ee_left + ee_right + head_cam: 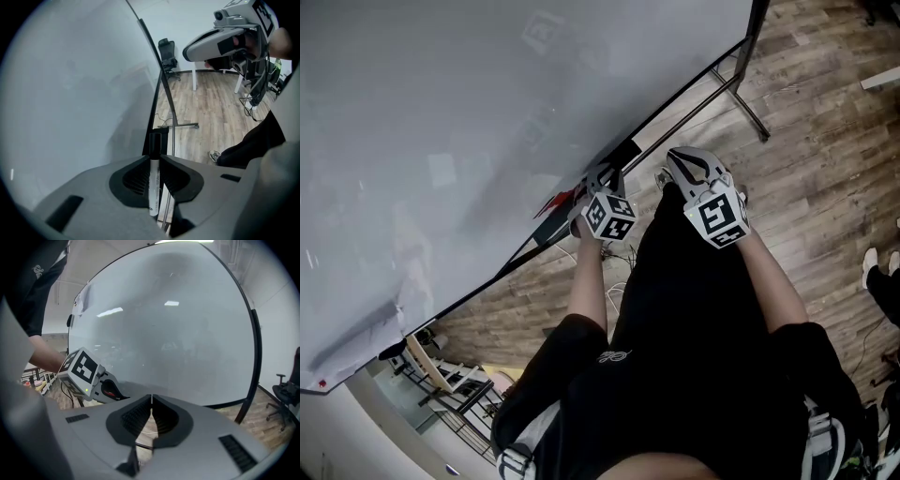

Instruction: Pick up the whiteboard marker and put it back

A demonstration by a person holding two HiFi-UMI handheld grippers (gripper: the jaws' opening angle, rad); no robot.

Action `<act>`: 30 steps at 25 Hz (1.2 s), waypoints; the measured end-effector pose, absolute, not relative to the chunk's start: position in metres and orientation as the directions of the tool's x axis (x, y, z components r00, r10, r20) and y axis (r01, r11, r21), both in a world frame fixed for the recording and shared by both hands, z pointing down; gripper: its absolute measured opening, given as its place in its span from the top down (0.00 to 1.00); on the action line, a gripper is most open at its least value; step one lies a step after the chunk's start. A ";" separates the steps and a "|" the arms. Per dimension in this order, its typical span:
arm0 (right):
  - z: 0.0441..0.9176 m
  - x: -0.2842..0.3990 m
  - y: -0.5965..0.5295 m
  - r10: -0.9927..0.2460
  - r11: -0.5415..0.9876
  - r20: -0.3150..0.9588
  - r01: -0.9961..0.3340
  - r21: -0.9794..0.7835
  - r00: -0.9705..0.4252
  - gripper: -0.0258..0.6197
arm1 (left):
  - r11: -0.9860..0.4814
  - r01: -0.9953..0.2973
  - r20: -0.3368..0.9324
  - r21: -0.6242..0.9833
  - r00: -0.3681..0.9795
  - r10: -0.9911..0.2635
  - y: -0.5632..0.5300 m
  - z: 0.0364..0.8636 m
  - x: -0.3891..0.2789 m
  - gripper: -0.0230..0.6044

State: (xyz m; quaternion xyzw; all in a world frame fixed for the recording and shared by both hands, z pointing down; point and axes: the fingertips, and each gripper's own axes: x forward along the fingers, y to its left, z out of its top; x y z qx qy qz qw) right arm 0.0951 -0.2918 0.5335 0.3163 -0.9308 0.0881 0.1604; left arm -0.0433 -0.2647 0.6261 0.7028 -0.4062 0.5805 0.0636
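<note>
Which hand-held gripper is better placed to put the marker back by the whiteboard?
Left: the left hand-held gripper grips the marker beside the whiteboard; the right hand-held gripper is shut and empty.

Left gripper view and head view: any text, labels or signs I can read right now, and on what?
Nothing here reads clearly.
Whiteboard marker: dark print along the white barrel, too small to read.
Black shirt: pale script logo, too blurred to read.
Left gripper and right gripper cubes: black-and-white square patterns, no letters.
Whiteboard: no writing visible.
</note>
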 end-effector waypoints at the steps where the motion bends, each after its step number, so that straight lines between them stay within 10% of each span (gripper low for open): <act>1: 0.534 0.096 -0.292 -0.562 0.783 0.357 -0.619 -0.063 -0.746 0.95 | -0.669 -0.637 0.870 -0.383 -0.005 -0.493 -0.264 0.628 -0.042 0.86; 30: 0.532 0.089 -0.283 -0.582 0.766 0.367 -0.640 -0.050 -0.725 0.95 | -0.749 -0.549 0.899 -0.371 -0.011 -0.438 -0.261 0.642 -0.042 0.86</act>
